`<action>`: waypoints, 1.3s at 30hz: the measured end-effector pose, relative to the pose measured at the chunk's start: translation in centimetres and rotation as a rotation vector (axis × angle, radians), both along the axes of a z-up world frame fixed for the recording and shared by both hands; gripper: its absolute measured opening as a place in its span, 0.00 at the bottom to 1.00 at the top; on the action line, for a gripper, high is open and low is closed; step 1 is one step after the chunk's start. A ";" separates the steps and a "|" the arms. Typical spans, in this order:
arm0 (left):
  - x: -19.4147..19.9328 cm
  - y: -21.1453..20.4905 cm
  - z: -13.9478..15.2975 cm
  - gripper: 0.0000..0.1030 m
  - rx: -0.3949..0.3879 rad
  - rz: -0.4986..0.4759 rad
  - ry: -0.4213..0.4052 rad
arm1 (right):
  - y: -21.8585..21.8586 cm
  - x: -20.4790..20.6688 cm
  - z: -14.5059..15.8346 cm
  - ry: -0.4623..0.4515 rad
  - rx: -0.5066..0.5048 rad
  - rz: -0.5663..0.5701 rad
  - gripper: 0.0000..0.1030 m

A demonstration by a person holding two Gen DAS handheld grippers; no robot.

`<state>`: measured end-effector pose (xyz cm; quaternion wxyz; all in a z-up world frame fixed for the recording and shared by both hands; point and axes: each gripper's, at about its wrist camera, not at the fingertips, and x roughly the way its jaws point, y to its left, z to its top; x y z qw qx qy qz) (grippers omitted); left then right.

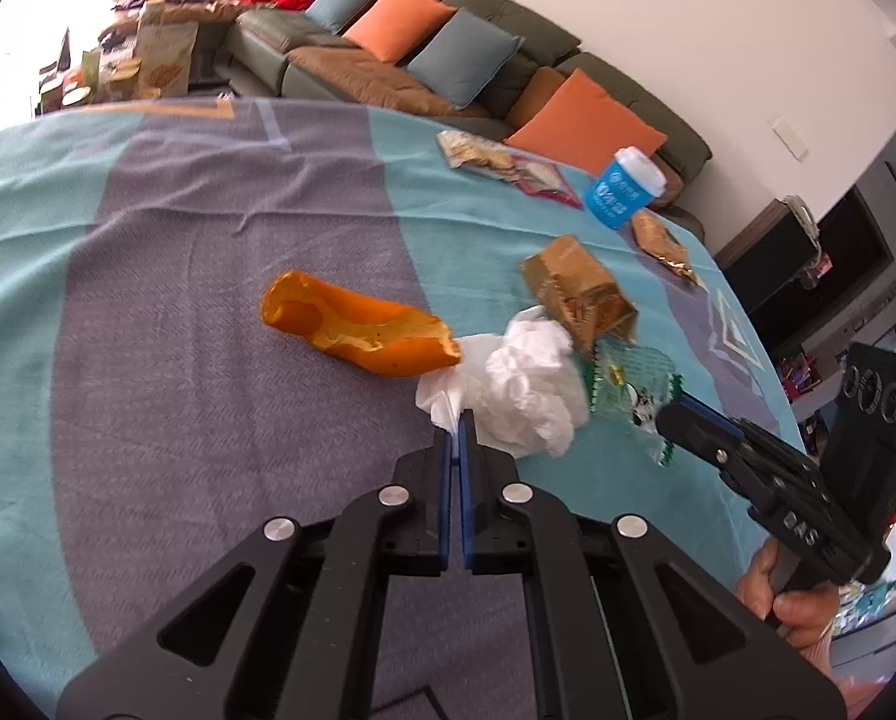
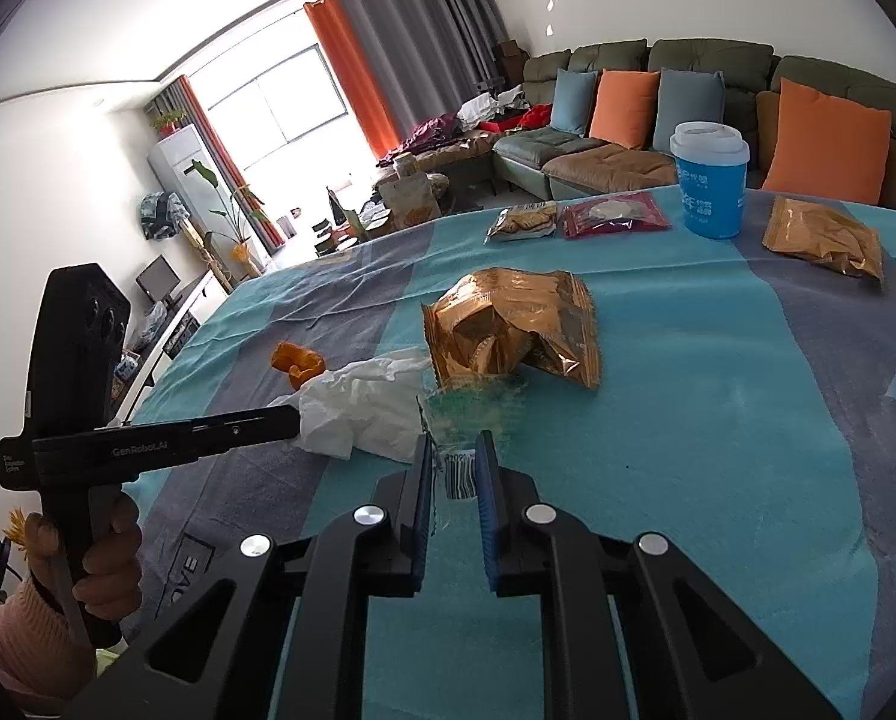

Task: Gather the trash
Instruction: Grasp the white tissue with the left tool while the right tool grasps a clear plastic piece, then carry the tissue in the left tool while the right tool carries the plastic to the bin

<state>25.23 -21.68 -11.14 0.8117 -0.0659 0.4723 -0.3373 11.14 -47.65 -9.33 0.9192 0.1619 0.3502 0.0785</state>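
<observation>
A crumpled white tissue [image 1: 526, 384] lies on the teal and grey tablecloth [image 1: 147, 360]. My left gripper [image 1: 457, 433] is shut on its near corner; in the right wrist view the left gripper [image 2: 294, 420] meets the tissue [image 2: 363, 408] from the left. Just right of the tissue lies a clear wrapper with green print [image 1: 628, 384]. My right gripper [image 2: 457, 468] is shut on the wrapper's [image 2: 472, 414] barcode end, and the right gripper [image 1: 676, 414] shows at that wrapper's edge. An orange peel [image 1: 357, 324] rests left of the tissue, and a crumpled golden snack bag [image 2: 508, 324] sits behind it.
Farther back on the table stand a blue cup with a white lid [image 2: 712, 186], a biscuit packet [image 2: 523, 221], a red packet [image 2: 616, 213] and another golden packet [image 2: 823, 237]. A sofa with orange and blue cushions [image 2: 628, 102] runs beyond the far edge.
</observation>
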 end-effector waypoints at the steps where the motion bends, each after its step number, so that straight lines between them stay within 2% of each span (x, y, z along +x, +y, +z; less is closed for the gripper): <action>1: -0.3 0.2 0.3 0.03 -0.001 -0.004 -0.007 | -0.1 -0.1 0.1 -0.003 0.004 0.000 0.12; 14: -5.0 4.4 3.2 0.03 -0.037 -0.041 -0.096 | 0.2 -0.8 1.3 -0.047 0.061 0.034 0.12; 26: -8.2 10.5 4.4 0.03 -0.042 0.029 -0.140 | 3.1 -0.6 2.1 -0.075 0.076 0.112 0.12; 39: -11.1 14.9 6.3 0.02 -0.027 0.099 -0.209 | 6.5 0.1 2.6 -0.095 0.094 0.201 0.12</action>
